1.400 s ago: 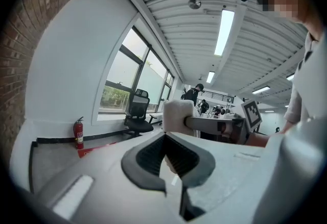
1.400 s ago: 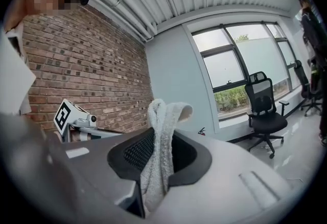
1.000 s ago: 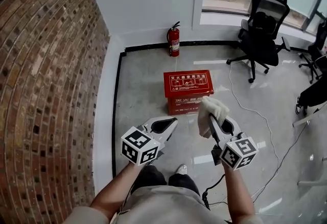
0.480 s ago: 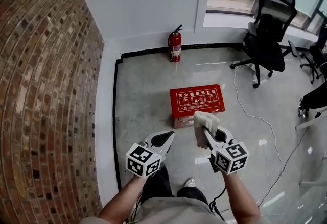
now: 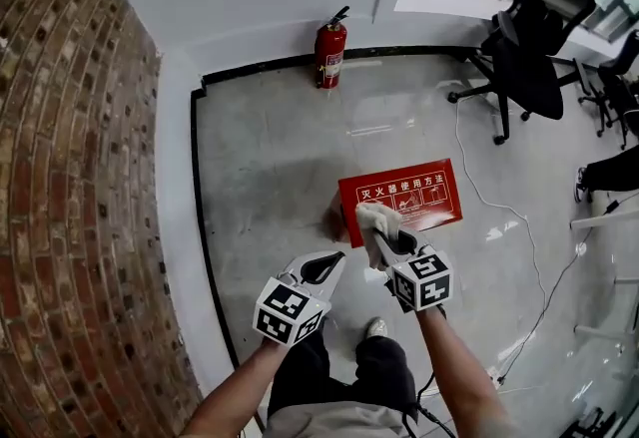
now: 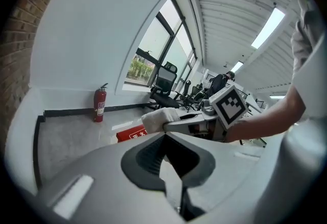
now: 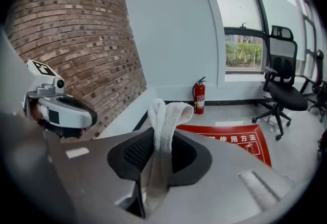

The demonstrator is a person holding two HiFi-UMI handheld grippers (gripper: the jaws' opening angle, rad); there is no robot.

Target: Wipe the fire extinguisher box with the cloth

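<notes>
The red fire extinguisher box (image 5: 419, 195) is much closer than a second ago. It now lies just ahead of and below my right hand-held gripper (image 5: 391, 244), which stays clenched on the white cloth (image 5: 376, 219). My left hand-held gripper (image 5: 329, 264) hangs just to the left of it, jaws together on nothing. The cloth seems to be above the lid, so I judge that wiping can start once I lower it.

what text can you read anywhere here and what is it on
"灭火器使用方法": white characters on the lid of the red box.
Smaller print and pictures under that line: too small to read.
Label on the extinguisher: too blurred to read.
Left gripper and right gripper: square markers only, no words.
</notes>
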